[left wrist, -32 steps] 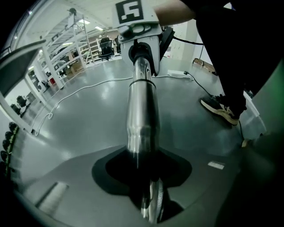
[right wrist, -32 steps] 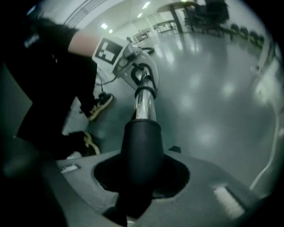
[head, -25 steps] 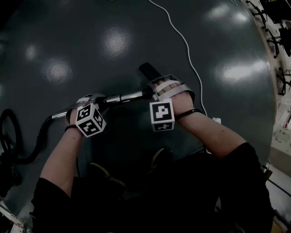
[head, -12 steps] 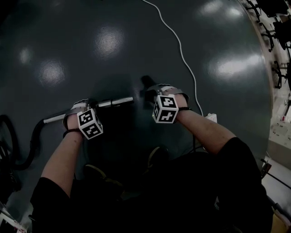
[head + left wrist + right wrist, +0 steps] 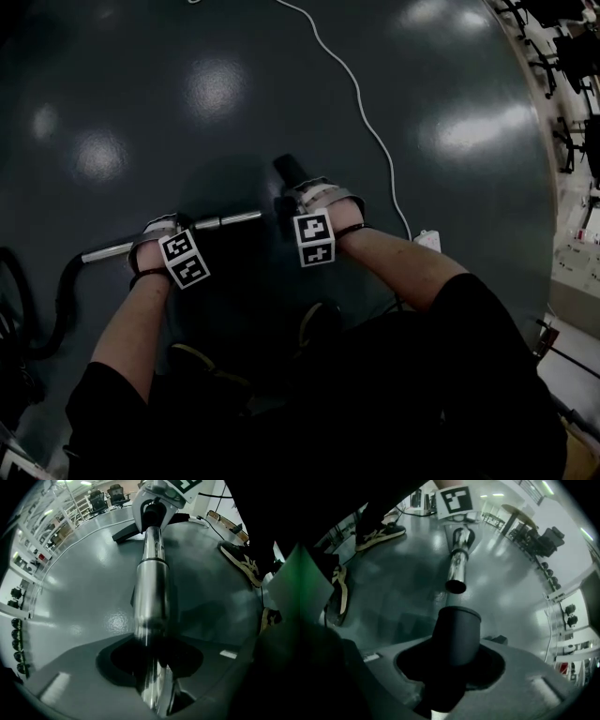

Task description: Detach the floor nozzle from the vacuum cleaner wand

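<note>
1. The left claw [image 5: 154, 684] points down at the floor. Its jaws are closed on the chrome metal vacuum wand [image 5: 152, 592], which passes straight through the gap between them.
2. The right claw [image 5: 450, 677] also points steeply down. Its jaws are opening. The round black neck [image 5: 457, 634] of the black plastic floor nozzle [image 5: 289, 171] stands between them and fills the gap.
3. The nozzle is off the wand. In the right gripper view the open end [image 5: 455, 587] of the wand faces the rim of the neck, with bare floor visible between the two. They lie roughly in one line.
4. In the head view the wand runs level and low over the dark grey-green glossy floor [image 5: 422, 75], from the left claw toward the right claw, and stops short of the latter. Both parts are near the middle of the floor, well apart from its right edge.
5. At the wand's left end a black flexible hose [image 5: 64, 286] curves away toward the floor's left edge.
6. A thin white cable [image 5: 361, 103] lies on the floor. It runs from the far edge down to a small white block [image 5: 427, 240] just beside the person's right forearm.
7. Each claw carries a white cube with black square markers, left [image 5: 185, 260] and right [image 5: 314, 240].
8. A dark shoe with pale stripes [image 5: 377, 534] stands on the floor near the wand.
</note>
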{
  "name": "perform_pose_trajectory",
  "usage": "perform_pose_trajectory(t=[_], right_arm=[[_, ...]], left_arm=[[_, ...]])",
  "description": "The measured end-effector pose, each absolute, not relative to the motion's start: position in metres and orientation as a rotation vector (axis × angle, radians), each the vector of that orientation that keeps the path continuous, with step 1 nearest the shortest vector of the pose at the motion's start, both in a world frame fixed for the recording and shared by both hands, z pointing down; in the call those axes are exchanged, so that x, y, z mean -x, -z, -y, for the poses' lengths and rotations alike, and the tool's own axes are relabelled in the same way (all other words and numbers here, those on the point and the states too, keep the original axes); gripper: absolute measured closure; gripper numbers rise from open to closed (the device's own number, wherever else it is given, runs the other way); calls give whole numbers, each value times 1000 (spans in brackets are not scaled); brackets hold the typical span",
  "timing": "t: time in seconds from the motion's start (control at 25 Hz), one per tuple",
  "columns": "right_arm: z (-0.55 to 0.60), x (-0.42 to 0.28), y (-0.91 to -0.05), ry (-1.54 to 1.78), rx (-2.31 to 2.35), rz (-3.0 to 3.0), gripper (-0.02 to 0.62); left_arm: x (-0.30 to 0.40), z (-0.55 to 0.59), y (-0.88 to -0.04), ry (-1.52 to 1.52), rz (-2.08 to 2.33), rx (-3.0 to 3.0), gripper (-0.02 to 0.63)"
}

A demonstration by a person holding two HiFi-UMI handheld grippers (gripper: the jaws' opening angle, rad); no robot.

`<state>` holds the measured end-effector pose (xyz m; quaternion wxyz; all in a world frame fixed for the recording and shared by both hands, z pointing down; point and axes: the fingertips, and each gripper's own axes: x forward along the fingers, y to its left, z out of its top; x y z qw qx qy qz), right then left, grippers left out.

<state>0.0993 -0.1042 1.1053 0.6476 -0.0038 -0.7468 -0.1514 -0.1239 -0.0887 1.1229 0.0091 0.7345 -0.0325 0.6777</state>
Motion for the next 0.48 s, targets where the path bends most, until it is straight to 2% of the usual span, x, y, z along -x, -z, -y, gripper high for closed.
perform_pose_trajectory(t=[0.2, 0.32, 0.4, 0.48], right_arm=[[86, -108, -1123, 358, 108, 1647, 410], [81, -106, -1122, 296, 127, 1704, 408], [70, -97, -1116, 200, 167, 1783, 368], [61, -90, -1108, 139, 186, 1828, 357]], left_arm=[[122, 85, -1122, -2063, 89, -2300, 451], [122, 78, -1117, -1967, 72, -2306, 410], [122, 75, -1107, -1891, 68, -2329, 420], [122, 74, -1093, -1806, 83, -2351, 425]])
